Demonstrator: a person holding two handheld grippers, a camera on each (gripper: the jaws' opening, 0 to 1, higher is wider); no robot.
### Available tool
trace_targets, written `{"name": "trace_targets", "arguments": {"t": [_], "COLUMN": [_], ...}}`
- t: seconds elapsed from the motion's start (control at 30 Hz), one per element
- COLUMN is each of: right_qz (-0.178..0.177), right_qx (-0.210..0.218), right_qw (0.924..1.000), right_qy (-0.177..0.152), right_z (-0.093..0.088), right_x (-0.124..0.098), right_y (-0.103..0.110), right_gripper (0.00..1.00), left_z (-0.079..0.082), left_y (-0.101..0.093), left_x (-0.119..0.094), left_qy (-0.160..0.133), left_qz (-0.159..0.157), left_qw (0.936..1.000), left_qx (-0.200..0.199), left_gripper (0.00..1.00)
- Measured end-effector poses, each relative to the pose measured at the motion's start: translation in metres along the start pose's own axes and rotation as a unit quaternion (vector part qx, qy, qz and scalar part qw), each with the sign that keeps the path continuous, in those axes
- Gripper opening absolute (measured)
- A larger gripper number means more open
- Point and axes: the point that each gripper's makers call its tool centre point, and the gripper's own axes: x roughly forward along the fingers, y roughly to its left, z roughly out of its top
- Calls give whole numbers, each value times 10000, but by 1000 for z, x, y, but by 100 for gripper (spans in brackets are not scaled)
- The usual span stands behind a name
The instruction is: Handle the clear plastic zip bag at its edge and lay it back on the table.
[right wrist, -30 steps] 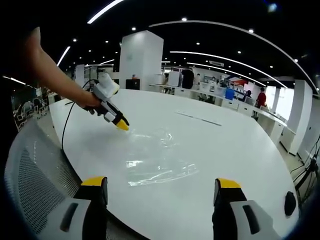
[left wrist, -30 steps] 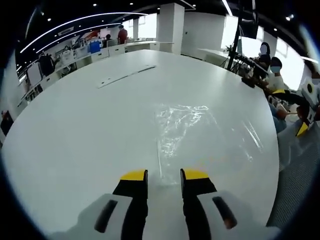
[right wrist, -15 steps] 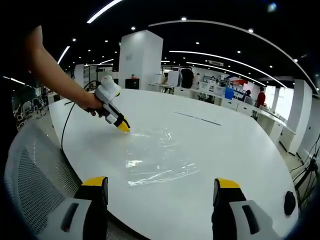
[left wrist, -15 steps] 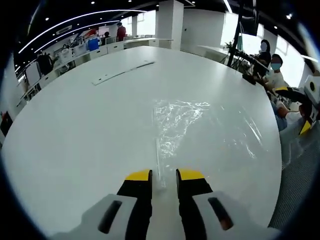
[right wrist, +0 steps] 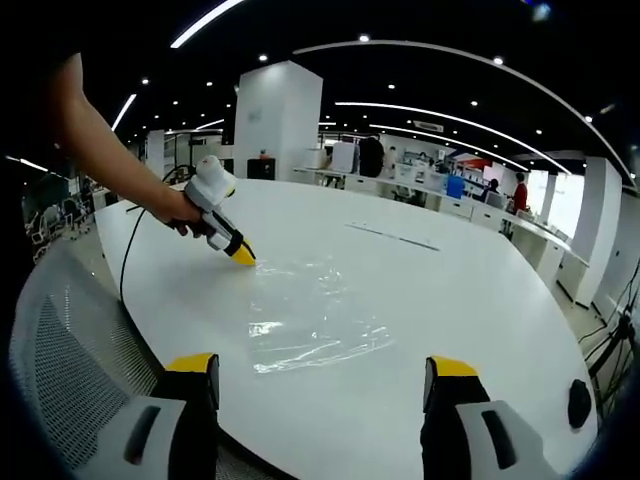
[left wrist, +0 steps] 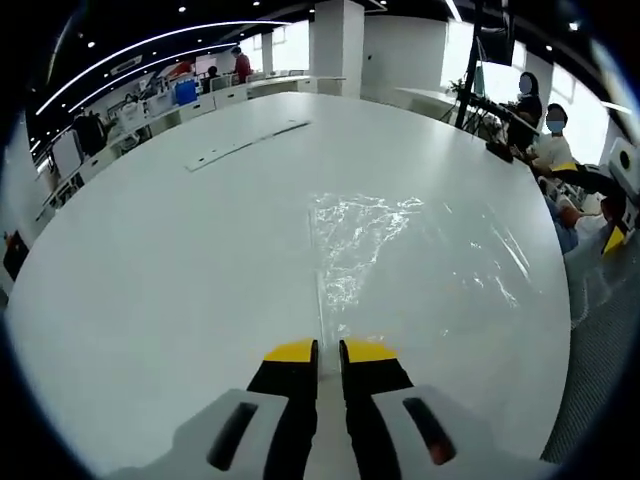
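In the left gripper view, the left hand-held gripper (left wrist: pixel 318 352) pinches the bag (left wrist: pixel 400 250) at its near edge on the desk (left wrist: pixel 150 270); in the right gripper view, the right hand-held gripper (right wrist: pixel 318 375) hangs spread over the desk's edge, and the slick film may slip free.

Left gripper (left wrist: pixel 319 352) nearly closed, right gripper (right wrist: pixel 323 369) wide apart.

A large round white surface (left wrist: pixel 150 260) carries a crumpled clear plastic zip bag (left wrist: pixel 400 250) lying flat, with a long pale strip (left wrist: pixel 250 148) lying farther across it.
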Motion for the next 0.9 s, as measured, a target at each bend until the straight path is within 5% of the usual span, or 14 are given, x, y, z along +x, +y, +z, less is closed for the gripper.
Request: {"name": "trace_targets", "arguments": {"t": [0.9], "right_qz": [-20], "right_qx": [66], "right_qw": [9999], "right_qy": [-86], "right_z": [3], "right_x": [-1], "right_y": [-1], "right_gripper": [84], "left_z": [3], "left_y": [-1], "left_x": [-8], "left_qy": [-29], "left_qz": [21], "left_qw": [9997], "left_qx": [241], "left_gripper": [0]}}
